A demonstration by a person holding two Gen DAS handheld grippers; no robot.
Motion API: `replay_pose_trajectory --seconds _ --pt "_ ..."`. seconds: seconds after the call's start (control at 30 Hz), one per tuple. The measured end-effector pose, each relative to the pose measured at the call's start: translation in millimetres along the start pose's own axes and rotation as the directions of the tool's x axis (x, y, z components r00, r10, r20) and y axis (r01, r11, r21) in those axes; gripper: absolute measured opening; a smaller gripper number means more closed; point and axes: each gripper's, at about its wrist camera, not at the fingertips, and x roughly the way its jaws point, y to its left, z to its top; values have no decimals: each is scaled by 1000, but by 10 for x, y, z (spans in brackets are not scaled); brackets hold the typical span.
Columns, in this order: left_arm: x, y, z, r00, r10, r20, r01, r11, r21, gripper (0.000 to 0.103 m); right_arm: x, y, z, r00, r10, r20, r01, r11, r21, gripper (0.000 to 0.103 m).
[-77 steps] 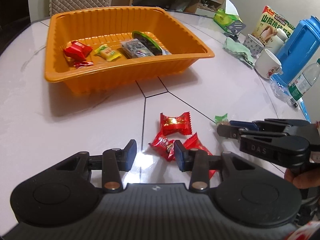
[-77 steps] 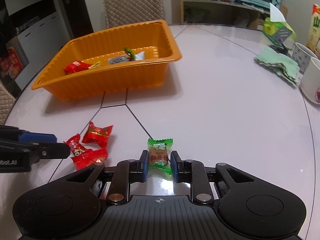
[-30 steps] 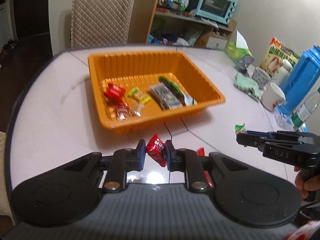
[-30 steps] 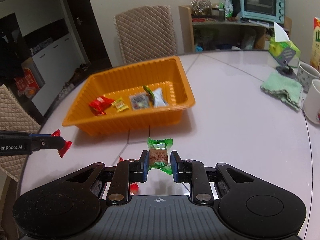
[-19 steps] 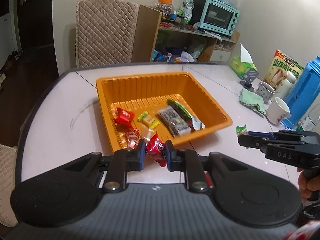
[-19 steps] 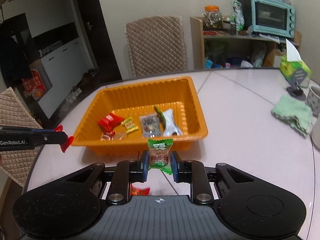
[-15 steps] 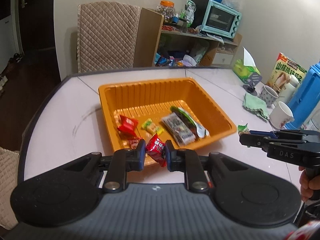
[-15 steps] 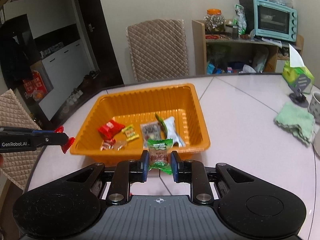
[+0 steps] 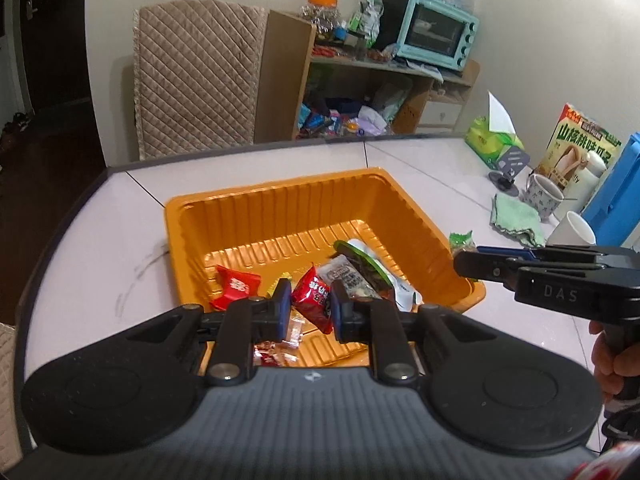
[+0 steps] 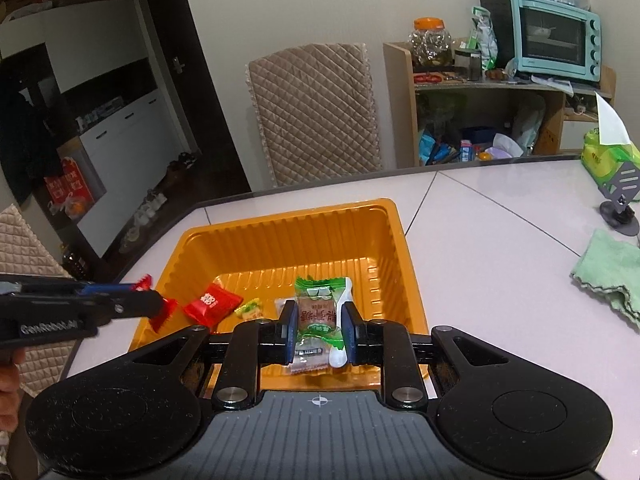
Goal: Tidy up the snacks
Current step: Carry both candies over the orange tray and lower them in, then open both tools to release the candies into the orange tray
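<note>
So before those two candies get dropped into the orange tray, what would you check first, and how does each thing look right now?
1. Left hand-held gripper shut on the red candy: ok.
2. Right hand-held gripper shut on the green candy: ok.
3. Both candies appear over the orange tray: ok, though the green one sits near its right rim.
4. The two grippers apart from each other: ok.
5. Bare tray floor under the candies: not ok, other snacks lie there.
6. Height above the tray floor: cannot tell.

Black tongs (image 9: 307, 310) with blue pads; grey ribbed body; silver screws.
</note>
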Motion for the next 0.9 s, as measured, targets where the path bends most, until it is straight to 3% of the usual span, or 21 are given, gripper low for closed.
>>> replay_pose_trajectory --seconds 0.33,0.57,0.9 --pt "347 -85 -53 998 -18 -64 18 1000 -2 18 91 -98 -44 1000 -13 -22 13 1000 17 24" --pt "518 -20 -49 993 -41 -107 36 998 -57 19 99 -155 -43 999 -25 -23 26 999 26 24" --pt "413 233 63 998 7 -68 -14 995 -98 20 152 -136 -28 999 -20 -25 20 999 29 24"
